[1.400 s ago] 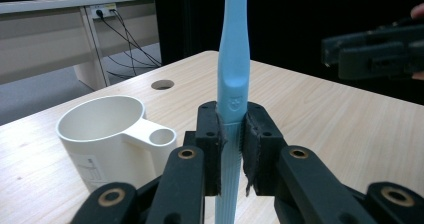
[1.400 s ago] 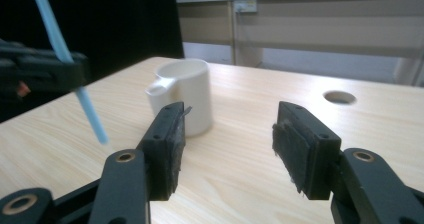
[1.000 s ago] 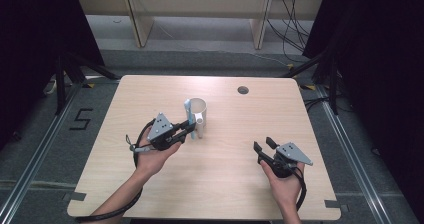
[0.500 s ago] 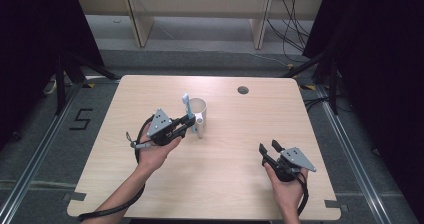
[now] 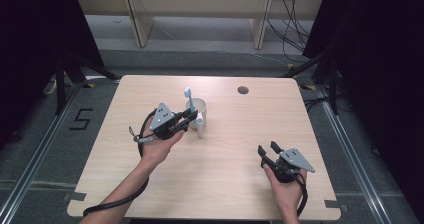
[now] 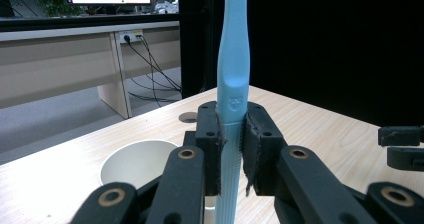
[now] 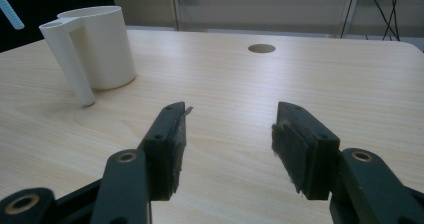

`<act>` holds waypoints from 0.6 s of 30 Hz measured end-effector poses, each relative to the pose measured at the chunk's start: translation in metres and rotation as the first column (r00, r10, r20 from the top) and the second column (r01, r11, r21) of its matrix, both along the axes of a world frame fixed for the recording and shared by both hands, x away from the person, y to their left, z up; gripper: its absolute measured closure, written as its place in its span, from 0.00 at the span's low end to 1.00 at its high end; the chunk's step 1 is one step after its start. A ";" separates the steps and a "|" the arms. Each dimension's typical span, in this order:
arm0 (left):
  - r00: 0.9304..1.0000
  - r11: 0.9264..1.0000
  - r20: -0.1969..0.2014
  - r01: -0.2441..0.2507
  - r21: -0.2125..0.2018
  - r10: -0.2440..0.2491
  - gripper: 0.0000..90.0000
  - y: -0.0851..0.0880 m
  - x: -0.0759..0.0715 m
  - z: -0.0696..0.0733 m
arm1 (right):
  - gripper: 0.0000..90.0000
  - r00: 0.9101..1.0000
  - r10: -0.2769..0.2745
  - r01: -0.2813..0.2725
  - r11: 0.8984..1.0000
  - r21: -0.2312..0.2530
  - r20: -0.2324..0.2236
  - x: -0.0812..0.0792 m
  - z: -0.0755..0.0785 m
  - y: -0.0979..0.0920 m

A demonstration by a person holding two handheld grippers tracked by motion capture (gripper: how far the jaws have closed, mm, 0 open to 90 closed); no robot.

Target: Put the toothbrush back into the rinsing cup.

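A light blue toothbrush (image 6: 233,84) is standing upright between the jaws of the left gripper (image 5: 187,118), which are closing tightly on the ribbed lower part of its handle, just under the small moulded badge. In the high view the toothbrush (image 5: 187,98) is rising with its head uppermost at the near left rim of a cream cup (image 5: 197,107), and its lower end seems to be hanging beside or just over the cup's mouth; the exact spot is hard to tell. In the left gripper view the cup's open mouth (image 6: 138,160) is lying below and left of the pads.

The toothbrush is looking light and stiff, a slim plastic stick that is likely to pivot or slide if pinched on its smooth upper neck. The ribbed section where the pads are sitting now is probably the best place to hold it, since the ridges are giving the rubber something to bite. The cup, with its flat square handle (image 7: 68,61), is probably light too and could tip if the handle is knocked.

Well apart, near the front right of the table (image 5: 235,184), the right gripper (image 5: 267,148) is resting in the person's hand with its jaws standing wide apart and holding nothing.
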State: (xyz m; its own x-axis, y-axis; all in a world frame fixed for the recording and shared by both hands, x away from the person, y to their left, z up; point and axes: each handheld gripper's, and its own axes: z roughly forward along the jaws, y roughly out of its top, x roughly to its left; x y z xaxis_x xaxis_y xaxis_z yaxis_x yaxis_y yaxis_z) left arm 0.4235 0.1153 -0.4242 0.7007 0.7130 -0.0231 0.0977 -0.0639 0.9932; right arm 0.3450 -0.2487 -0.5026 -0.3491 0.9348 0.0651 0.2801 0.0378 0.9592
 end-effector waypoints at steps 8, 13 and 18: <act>1.000 1.000 0.001 0.004 0.015 -0.004 0.87 -0.001 0.006 0.009 | 0.53 1.000 0.004 -0.003 1.000 0.017 -0.022 0.000 0.000 0.000; 1.000 1.000 0.000 0.001 0.011 -0.001 0.87 -0.005 0.009 0.013 | 0.52 1.000 -0.014 0.014 1.000 -0.012 -0.003 0.001 0.000 -0.001; 1.000 1.000 0.005 0.002 0.011 -0.002 0.87 -0.007 0.013 0.016 | 0.52 1.000 -0.007 0.007 1.000 -0.009 -0.008 0.001 0.000 -0.001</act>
State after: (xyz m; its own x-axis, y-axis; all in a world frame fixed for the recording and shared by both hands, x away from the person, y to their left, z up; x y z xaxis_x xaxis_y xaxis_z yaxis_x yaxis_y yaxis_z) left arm 0.4362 0.1080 -0.4083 0.7023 0.7118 -0.0116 0.0926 -0.0751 0.9929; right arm 0.3458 -0.2493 -0.5027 -0.3418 0.9379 0.0589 0.2877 0.0448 0.9567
